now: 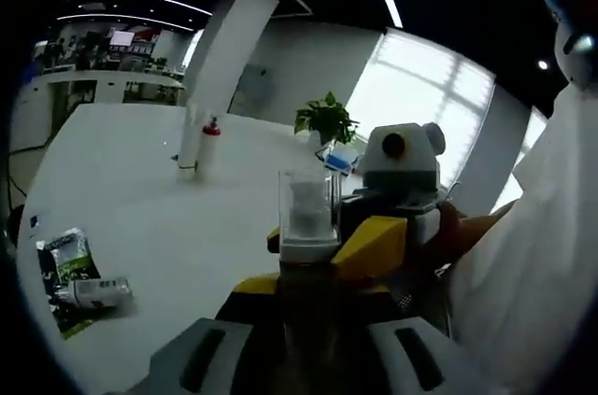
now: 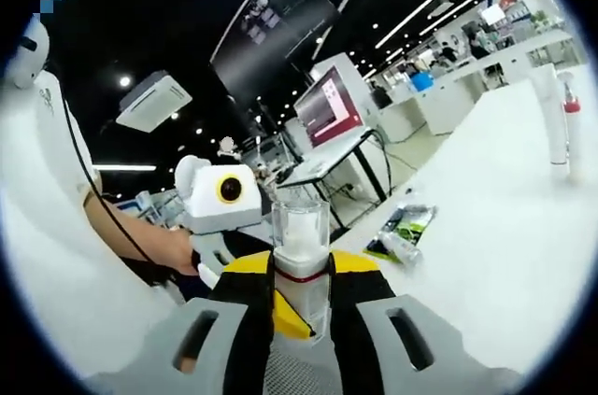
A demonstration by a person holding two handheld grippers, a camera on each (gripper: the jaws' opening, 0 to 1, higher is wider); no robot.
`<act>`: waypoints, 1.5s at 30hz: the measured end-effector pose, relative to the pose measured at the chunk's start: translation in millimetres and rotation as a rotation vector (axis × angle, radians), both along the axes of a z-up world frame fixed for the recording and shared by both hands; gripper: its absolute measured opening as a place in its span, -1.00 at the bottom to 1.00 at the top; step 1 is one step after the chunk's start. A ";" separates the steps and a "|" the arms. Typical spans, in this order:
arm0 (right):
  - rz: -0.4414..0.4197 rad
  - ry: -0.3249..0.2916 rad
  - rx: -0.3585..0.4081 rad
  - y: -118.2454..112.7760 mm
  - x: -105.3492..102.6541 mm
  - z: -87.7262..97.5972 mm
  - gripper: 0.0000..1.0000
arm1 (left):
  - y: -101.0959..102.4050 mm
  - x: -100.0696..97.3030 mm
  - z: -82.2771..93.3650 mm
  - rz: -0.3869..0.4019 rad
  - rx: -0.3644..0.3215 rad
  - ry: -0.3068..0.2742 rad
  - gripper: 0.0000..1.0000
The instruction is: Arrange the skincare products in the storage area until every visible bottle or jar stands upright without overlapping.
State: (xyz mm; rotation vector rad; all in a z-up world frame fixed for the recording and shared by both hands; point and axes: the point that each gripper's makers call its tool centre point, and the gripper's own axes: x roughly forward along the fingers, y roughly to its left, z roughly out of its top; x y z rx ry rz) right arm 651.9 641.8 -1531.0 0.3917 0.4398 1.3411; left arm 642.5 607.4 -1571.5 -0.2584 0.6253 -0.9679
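Both views sit very near one clear-capped bottle (image 1: 306, 218) (image 2: 300, 255), facing each other across it. The left gripper view looks over the white table (image 1: 140, 190) toward bright windows at the right of the frame; the right gripper view tilts up to the dark ceiling. Both share the sachet (image 1: 70, 269) (image 2: 402, 227) and a red-collared bottle (image 1: 211, 138) (image 2: 572, 134).

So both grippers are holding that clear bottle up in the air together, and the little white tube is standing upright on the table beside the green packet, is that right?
Not quite. The white tube is lying on its side across the green packet, as the left gripper view shows. The rest holds: the left gripper and right gripper both clamp the clear bottle above the table.
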 end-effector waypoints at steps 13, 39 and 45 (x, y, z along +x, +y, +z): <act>-0.149 -0.004 -0.015 -16.4 27.1 -4.1 -0.61 | 24.1 2.7 -54.7 0.026 0.344 -0.039 -0.28; -0.341 -0.002 -0.193 -46.8 113.8 -44.5 -0.61 | 42.6 11.8 -114.8 0.000 0.730 -0.104 -0.66; -0.432 -0.042 -0.223 -68.1 167.5 -48.3 -0.61 | 44.4 7.4 -122.7 -0.014 0.748 -0.066 -0.67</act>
